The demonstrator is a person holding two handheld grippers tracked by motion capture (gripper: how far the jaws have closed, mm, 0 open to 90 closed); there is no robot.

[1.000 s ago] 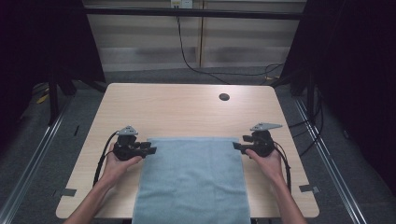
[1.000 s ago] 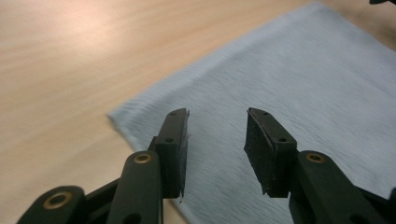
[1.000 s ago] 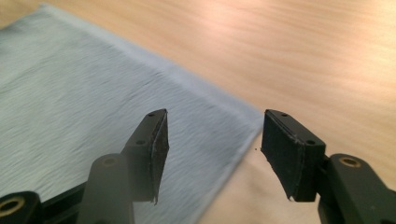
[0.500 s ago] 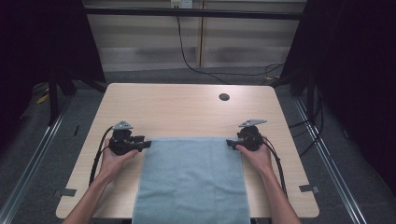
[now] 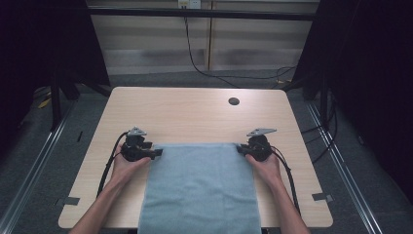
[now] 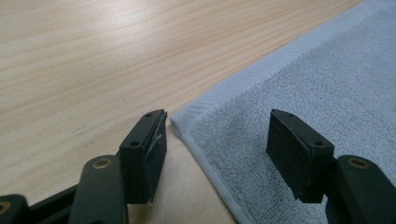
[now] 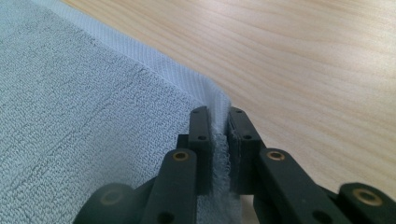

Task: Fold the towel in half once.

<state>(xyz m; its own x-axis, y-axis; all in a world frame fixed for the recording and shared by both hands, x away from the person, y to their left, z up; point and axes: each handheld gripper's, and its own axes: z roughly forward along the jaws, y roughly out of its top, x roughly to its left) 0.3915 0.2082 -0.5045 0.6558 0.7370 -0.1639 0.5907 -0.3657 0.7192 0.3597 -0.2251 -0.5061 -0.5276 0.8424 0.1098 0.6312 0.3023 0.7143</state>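
A light blue towel [image 5: 202,190] lies flat on the wooden table [image 5: 185,117] and hangs over the near edge. My left gripper [image 5: 157,152] is at the towel's far left corner. In the left gripper view the gripper [image 6: 217,126] is open: its jaws have just been opening and straddle the towel [image 6: 303,79] corner without pressing it. My right gripper [image 5: 240,148] is at the far right corner. In the right gripper view that gripper [image 7: 218,114] has just closed, and its pads pinch the hem of the towel [image 7: 70,116].
A round dark hole [image 5: 234,101] sits in the table near its far right. Grey tape marks [image 5: 322,197] are stuck at the near corners. Black frame posts and cables stand beyond the far edge. Bare wood lies beyond the towel.
My right gripper has slid left to the towel's far right corner. The left gripper has barely shifted. The towel lies as before.
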